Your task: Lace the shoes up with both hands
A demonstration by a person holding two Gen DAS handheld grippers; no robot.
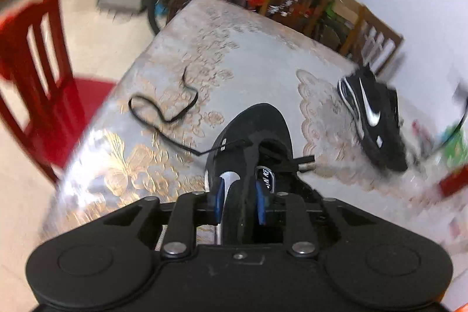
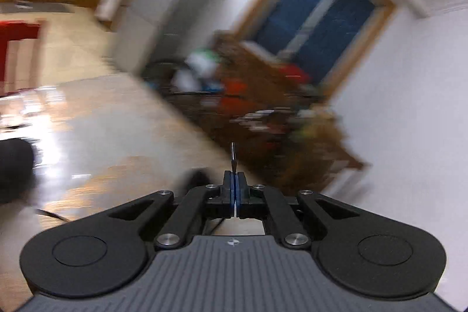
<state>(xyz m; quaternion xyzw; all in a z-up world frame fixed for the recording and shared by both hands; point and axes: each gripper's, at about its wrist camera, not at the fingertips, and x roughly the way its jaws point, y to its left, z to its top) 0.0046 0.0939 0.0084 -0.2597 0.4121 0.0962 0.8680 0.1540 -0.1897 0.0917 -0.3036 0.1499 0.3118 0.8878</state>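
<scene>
Your left claw grips the side wall of the black shoe above the table; its lace trails left. Your right claw pinches the lace tip.

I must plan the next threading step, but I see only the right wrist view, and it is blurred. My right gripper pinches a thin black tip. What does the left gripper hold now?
Observer: The left gripper is shut on the side wall of a black shoe.
Operator: Is the lace already in that shoe?
Observer: Yes, the black lace enters an eyelet on one side; the rest lies loose on the tablecloth.
Operator: Where is the other shoe?
Observer: The second shoe lies on its side, apart from the held one, near the table's far corner.
</scene>
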